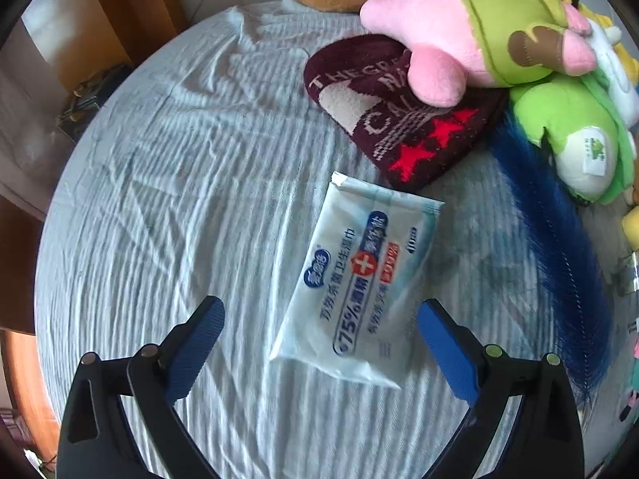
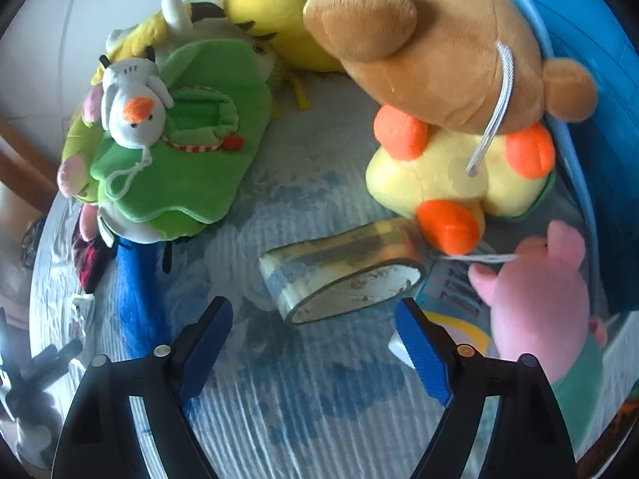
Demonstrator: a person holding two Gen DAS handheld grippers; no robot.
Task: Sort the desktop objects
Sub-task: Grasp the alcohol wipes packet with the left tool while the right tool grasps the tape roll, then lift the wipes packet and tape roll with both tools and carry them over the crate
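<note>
Left view: my left gripper (image 1: 319,321) points down at a wipes pack (image 1: 361,279) lying flat on the cloth-covered surface (image 1: 179,179). Fingers (image 1: 199,343) released, spread wide; the pack's near end sits between them, the right finger's tip over its edge, no pad pressing. Print on the pack: "75%" large, a white cross on a red badge, Chinese text I read only in part. Just beyond the pack, a maroon knit hat (image 1: 395,111) with red stars and letters "THE GRE…", "CAL…", the rest covered by a pink plush (image 1: 479,32) resting on it. A blue feather (image 1: 551,239) runs down the right side. A green plush (image 1: 571,131) carries a small white tag, unreadable.

Right view: my right gripper (image 2: 313,327) points down at a tape roll (image 2: 343,267) standing tilted on the cloth. Fingers open, nothing gripped; the roll lies just ahead of the tips. Only this view shows the roll, a brown-and-yellow plush (image 2: 447,119), a pink pig (image 2: 539,299), a green pouch (image 2: 179,151) with a white bird toy (image 2: 135,115) on it, and a blue basket (image 2: 599,80). A printed sheet under the pig is too blurred to read.
</note>
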